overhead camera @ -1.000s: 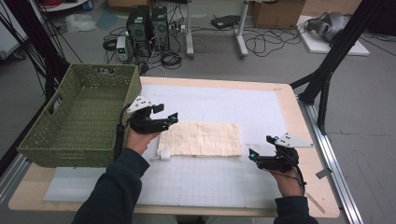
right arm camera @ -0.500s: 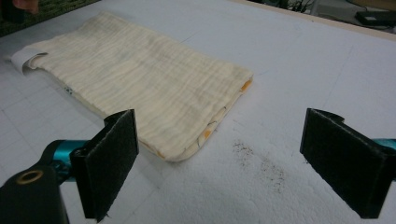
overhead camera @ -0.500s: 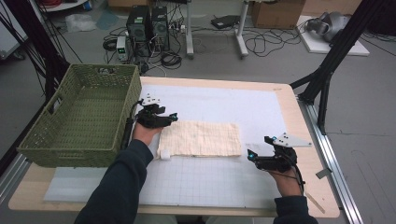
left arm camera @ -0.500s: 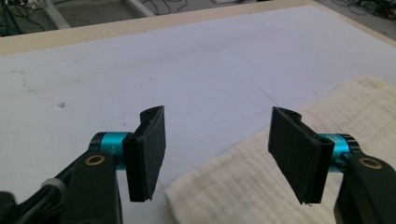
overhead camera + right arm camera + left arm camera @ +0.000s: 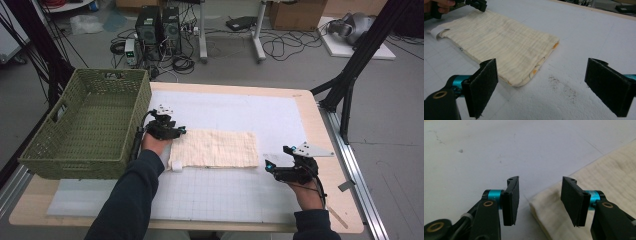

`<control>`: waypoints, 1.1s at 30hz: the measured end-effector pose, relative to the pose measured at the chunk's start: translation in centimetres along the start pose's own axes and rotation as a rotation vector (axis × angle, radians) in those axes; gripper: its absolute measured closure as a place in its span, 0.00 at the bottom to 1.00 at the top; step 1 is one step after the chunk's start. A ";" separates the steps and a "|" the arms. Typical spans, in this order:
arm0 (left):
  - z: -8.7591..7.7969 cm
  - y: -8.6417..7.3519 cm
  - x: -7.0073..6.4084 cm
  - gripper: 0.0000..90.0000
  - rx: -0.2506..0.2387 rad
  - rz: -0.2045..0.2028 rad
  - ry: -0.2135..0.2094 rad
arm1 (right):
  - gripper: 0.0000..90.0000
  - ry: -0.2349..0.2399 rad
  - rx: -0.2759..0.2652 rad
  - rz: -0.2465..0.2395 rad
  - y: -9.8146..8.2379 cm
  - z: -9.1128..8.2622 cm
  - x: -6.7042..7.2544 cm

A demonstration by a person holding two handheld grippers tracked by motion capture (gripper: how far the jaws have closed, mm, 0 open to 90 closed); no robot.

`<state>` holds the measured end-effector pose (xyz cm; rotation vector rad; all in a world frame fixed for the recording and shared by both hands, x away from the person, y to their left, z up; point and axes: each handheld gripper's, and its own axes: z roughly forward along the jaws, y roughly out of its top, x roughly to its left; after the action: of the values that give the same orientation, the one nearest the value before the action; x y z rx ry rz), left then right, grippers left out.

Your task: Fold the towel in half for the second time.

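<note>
A folded cream cloth [image 5: 215,148] is laid flat on the white mat [image 5: 240,115] around the middle of the table [image 5: 310,107], long side running left to right. A small white tag [image 5: 176,165] can be seen sticking out at its near left corner.

The left tongs [image 5: 176,131] are parked right at the cloth's far left corner, close to the green wicker basket [image 5: 85,125] that sits on the table's left edge. In the left gripper view [image 5: 540,200] the jaws are seen roughly half apart, having just been closing in. The cloth's corner [image 5: 564,220] is lined up in the gap between them, but the pads aren't pressed on it yet, so nothing is gripped. Whether the tips are touching the mat can't be made out. The lower part of that corner is cut off by the bottom of that view.

The right tongs [image 5: 272,167] are held just off the cloth's near right corner, toward the table's right edge. In the right gripper view [image 5: 549,87] the jaws are spread wide with only bare mat between them. The cloth [image 5: 499,47] lies just ahead and to one side. An orange pattern peeks out at the folded edges, though it's too small to be read properly. The left hand [image 5: 442,6] is clipped by the top corner there.
</note>
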<state>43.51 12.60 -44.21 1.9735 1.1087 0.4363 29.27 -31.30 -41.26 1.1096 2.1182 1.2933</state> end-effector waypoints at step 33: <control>0.1 -0.5 0.0 0.94 0.041 0.002 -0.051 | 0.13 0.059 0.112 0.040 4.4 7.6 -3.5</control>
<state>43.36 12.71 -44.65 2.0102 1.0915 0.3651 38.46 -28.91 -41.20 1.1790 2.2468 1.2531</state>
